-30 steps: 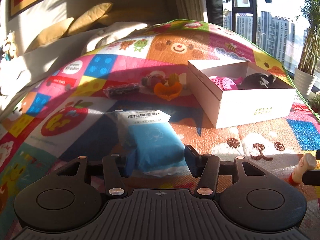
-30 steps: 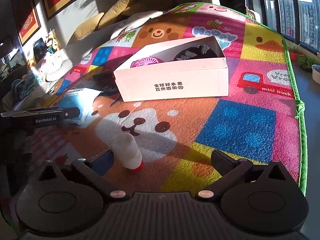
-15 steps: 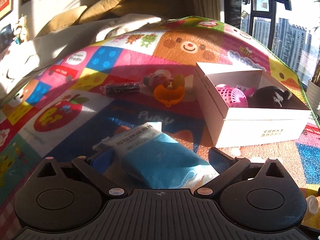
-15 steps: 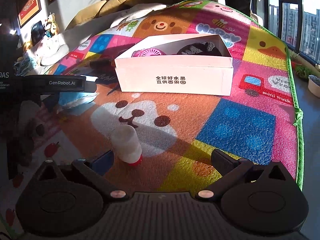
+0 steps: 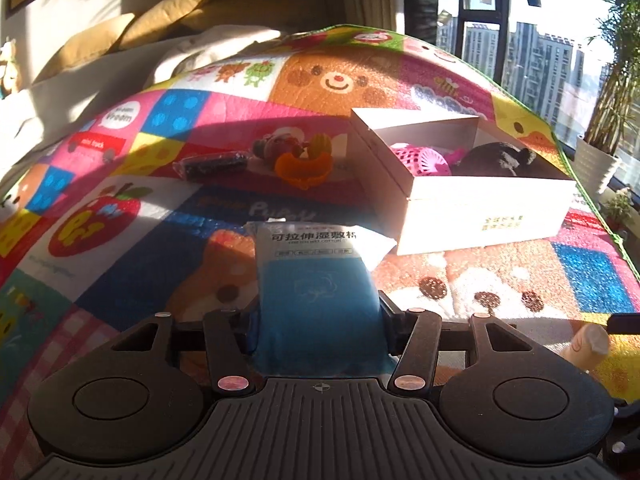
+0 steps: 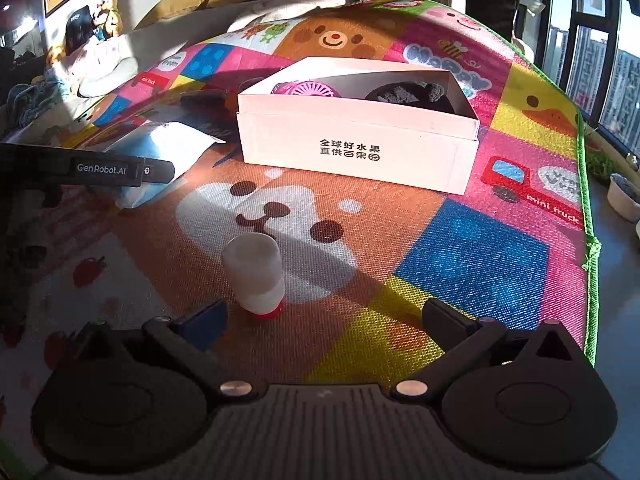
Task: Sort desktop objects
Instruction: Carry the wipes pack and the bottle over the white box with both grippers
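Note:
My left gripper (image 5: 318, 322) is shut on a blue and white wipes pack (image 5: 316, 292) and holds it just above the play mat. A white cardboard box (image 5: 486, 210) stands ahead to the right; it also shows in the right wrist view (image 6: 356, 152) and holds a pink fan (image 6: 306, 90) and a dark plush item (image 6: 412, 94). My right gripper (image 6: 324, 316) is open, low over the mat. A small white bottle with a red cap (image 6: 256, 276) lies just ahead of its left finger (image 6: 204, 320), not between the fingers.
An orange toy (image 5: 304, 164) and a dark wrapped item (image 5: 212, 164) lie on the mat behind the pack. The left gripper's side (image 6: 92, 168) crosses the right wrist view. The mat's green edge (image 6: 588, 216) is to the right, with cushions (image 5: 120, 36) behind.
My left gripper opened wide around the wipes pack, then shut on it. The right gripper moved slightly closer to the bottle and stayed open.

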`<action>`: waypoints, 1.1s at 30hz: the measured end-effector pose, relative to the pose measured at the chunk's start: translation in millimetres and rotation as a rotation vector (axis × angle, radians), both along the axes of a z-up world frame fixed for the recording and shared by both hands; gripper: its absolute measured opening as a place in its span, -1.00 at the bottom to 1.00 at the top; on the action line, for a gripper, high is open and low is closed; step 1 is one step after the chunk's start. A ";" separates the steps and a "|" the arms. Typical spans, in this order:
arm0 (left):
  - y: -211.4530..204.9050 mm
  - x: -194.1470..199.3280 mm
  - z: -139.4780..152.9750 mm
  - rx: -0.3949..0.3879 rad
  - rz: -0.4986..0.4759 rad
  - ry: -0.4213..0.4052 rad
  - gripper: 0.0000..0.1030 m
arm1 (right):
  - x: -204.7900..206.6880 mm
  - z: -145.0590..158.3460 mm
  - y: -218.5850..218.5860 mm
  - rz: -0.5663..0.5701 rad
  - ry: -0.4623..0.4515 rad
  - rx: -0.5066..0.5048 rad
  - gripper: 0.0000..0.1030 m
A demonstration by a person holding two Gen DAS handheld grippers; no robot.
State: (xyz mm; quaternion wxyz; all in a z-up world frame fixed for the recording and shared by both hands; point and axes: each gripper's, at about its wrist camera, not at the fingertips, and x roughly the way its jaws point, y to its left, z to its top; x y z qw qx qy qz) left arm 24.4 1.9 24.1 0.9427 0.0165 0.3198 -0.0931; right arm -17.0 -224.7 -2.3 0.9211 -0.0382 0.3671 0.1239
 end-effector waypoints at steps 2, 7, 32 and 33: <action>-4.4 -22.9 3.6 -0.058 -0.107 0.018 0.14 | 0.1 0.0 0.0 0.000 0.000 -0.001 1.00; -9.2 -57.6 -5.5 -0.067 -0.171 0.021 0.59 | 0.1 0.2 -0.3 0.000 0.000 0.002 1.00; 7.2 -55.4 -20.6 -0.112 -0.039 0.034 1.00 | -23.6 12.4 17.8 0.020 -0.132 -0.018 -0.18; 7.2 -55.4 -20.6 -0.111 -0.039 0.034 1.00 | -23.9 12.6 19.5 0.021 -0.140 -0.022 -0.19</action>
